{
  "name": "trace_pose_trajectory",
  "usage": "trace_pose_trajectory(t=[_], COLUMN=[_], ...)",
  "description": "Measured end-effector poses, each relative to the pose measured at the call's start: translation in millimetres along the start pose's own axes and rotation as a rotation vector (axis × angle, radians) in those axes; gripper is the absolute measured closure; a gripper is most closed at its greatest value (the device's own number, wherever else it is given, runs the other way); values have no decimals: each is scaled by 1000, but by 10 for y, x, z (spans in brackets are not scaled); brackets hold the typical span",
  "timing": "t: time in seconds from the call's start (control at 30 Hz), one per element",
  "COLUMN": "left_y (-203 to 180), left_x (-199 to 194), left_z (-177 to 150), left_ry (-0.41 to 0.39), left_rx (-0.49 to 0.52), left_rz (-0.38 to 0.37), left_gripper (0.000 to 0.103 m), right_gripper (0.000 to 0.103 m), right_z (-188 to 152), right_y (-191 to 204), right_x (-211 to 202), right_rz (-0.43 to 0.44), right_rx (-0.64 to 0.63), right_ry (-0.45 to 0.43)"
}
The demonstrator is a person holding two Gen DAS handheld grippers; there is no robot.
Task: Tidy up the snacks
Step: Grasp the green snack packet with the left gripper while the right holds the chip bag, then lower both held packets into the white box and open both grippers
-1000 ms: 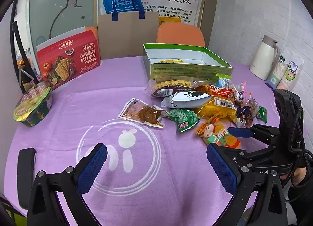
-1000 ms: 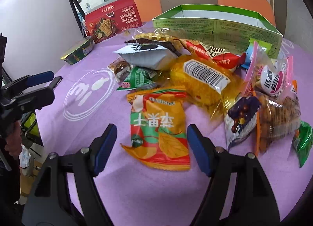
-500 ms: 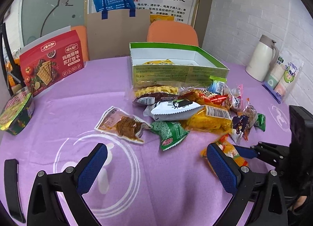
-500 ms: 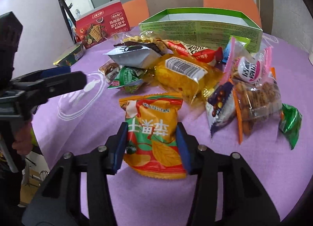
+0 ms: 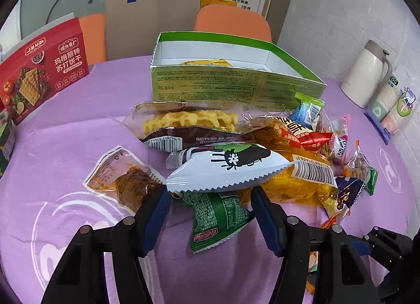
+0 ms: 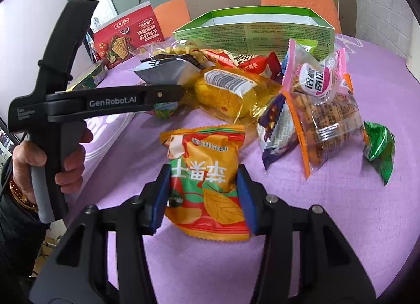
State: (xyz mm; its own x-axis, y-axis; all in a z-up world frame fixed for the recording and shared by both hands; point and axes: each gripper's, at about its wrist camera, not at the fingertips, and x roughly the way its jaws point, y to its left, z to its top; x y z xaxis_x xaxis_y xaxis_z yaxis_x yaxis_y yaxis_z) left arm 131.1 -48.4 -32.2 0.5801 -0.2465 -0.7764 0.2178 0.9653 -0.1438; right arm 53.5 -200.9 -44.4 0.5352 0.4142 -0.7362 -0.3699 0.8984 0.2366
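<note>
Two grippers: right gripper (image 6: 203, 196) clamped on one orange snack packet (image 6: 207, 172), left gripper (image 5: 210, 214) parted around one green packet (image 5: 218, 214). One green box (image 5: 236, 86), one red cracker box (image 5: 42, 67), purple tablecloth (image 5: 65, 146), white brick wall (image 5: 341, 15).

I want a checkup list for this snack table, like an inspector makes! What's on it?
Surface: purple tablecloth, white logo print.
Job's things: green box open, a yellow packet inside; snack pile in front.
Clutter: red cracker box, white jug, paper cups.
Grippers: right gripper clamps orange chip bag; left gripper straddles green packet, grip unclear.
Cables: nothing seen.
Surroundings: orange chair, white brick wall, poster.
</note>
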Motion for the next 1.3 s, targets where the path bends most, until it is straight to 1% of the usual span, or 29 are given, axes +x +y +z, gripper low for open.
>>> trace_pose_trajectory(t=[0.07, 0.17, 0.27, 0.37, 0.47, 0.53, 0.57, 0.6, 0.63, 0.7, 0.77, 0.87, 0.97, 1.03, 1.13, 1.23, 1.3], left_y=[-10, -13, 18, -7, -57, -98, -105, -101, -85, -70, -45, 1, 46, 54, 71, 123, 153], left_x=[-10, 0, 51, 51, 92, 114, 112, 108, 98, 57, 29, -30, -160, -257, -411, -596, -690], left_z=[-15, -62, -74, -76, -72, -62, -63, -68, -73, -86, -101, -110, -103, -93, -49, 38, 104], left_ry=[1, -6, 11, 11, 10, 19, 18, 22, 23, 16, 22, 26, 10, -1, -26, -60, -82], left_rx=[9, -1, -9, 14, 38, 59, 63, 63, 57, 51, 40, 24, 8, 17, 37, 39, 45], left_rz=[11, 24, -6, -1, 24, 37, 36, 23, 9, 3, -4, -25, -46, -53, -47, -76, -76], left_gripper=[43, 39, 39, 39, 38, 39, 45, 55, 56, 61, 62, 62, 63, 63, 63, 63, 63], right_gripper=[52, 51, 51, 51, 51, 52, 53, 54, 55, 58, 58, 59, 60, 60, 60, 60, 60], right_z=[13, 41, 34, 17, 26, 32, 36, 34, 32, 40, 52, 86, 118, 154, 239, 356, 436], right_y=[20, 71, 110, 112, 110, 117, 122, 129, 130, 134, 160, 203, 221, 206, 181, 142, 98], right_x=[25, 72, 76, 78, 89, 95, 97, 95, 87, 68, 22, -79, -220, -325, -459, -549, -570], right_rz=[4, -6, -30, -43, -45, -50, -51, -50, -49, -40, -23, -12, 7, 17, 23, 22, 16], right_rx=[-4, -24, -54, -59, -55, -56, -57, -57, -55, -52, -55, -69, -68, -55, -41, -39, -43], right_ry=[1, 7, 13, 11, 10, 10, 11, 12, 12, 15, 11, -12, -50, -78, -120, -154, -171])
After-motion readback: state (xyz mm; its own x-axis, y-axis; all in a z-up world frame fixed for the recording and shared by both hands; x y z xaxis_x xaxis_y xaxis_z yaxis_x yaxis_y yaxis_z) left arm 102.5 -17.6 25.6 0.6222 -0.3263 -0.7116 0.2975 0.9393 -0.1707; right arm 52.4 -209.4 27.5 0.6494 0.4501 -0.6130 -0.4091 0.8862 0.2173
